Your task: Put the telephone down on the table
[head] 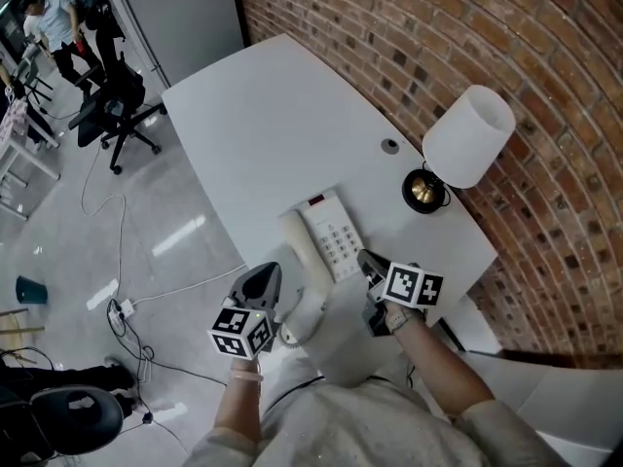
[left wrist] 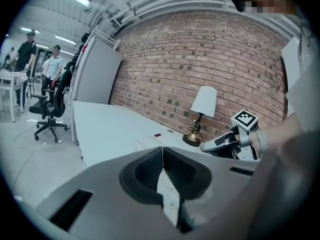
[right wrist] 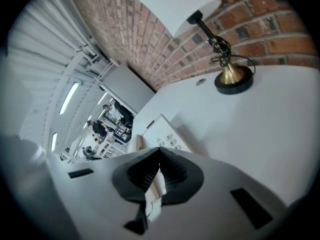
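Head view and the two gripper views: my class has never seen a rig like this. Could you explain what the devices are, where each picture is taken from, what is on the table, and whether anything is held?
There is no robot here. A person holds a two-jaw tool in each hand: the left hand-held gripper and the right hand-held gripper. The patterned cubes are part of them. The head view looks steeply down from a camera on the person's head. Each gripper view comes from a camera riding on that gripper and looks along its jaws. On the white table lies a white telephone with its handset along one side. A lamp stands near the brick wall. Both pairs of jaws are shut, with nothing visibly gripped.
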A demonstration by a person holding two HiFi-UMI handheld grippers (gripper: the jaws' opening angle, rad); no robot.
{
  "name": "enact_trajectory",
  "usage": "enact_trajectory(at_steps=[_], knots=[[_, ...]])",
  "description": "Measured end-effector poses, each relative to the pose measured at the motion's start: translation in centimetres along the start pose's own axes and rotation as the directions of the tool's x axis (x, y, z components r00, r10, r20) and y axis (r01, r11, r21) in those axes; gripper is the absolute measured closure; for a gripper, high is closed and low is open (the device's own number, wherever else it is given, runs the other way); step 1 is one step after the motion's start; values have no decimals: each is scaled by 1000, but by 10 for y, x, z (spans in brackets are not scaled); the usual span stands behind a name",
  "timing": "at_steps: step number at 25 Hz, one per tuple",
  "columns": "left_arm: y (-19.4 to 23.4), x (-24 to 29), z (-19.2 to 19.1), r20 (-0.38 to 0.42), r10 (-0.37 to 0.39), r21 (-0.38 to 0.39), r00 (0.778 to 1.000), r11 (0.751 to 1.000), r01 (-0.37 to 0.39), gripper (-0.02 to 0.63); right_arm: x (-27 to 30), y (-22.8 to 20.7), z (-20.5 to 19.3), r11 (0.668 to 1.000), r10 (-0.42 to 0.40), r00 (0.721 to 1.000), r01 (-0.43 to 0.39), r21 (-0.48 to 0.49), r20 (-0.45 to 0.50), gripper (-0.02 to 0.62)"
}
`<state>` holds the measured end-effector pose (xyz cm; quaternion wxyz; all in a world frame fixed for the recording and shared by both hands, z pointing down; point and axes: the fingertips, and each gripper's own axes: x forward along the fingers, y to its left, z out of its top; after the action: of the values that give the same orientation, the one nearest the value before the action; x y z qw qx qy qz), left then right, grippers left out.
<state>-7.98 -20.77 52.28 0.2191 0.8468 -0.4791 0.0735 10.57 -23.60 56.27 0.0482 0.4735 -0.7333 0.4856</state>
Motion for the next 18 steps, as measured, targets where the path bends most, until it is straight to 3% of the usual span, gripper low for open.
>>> enact_trajectory(at_steps=[5, 10, 18], knots=[[5, -7, 11, 39, 72, 39, 997, 997, -73, 600, -7, 18, 26, 971, 72, 991, -44, -236, 112, 591], [10, -16, 29, 105, 119, 58, 987, 990, -126, 600, -14, 40, 42, 869, 143, 977, -48, -493, 157, 591], [10, -33, 57, 186, 158, 96, 970, 979, -178, 600, -35, 63, 64, 765, 231, 953, -53, -642, 196, 591]])
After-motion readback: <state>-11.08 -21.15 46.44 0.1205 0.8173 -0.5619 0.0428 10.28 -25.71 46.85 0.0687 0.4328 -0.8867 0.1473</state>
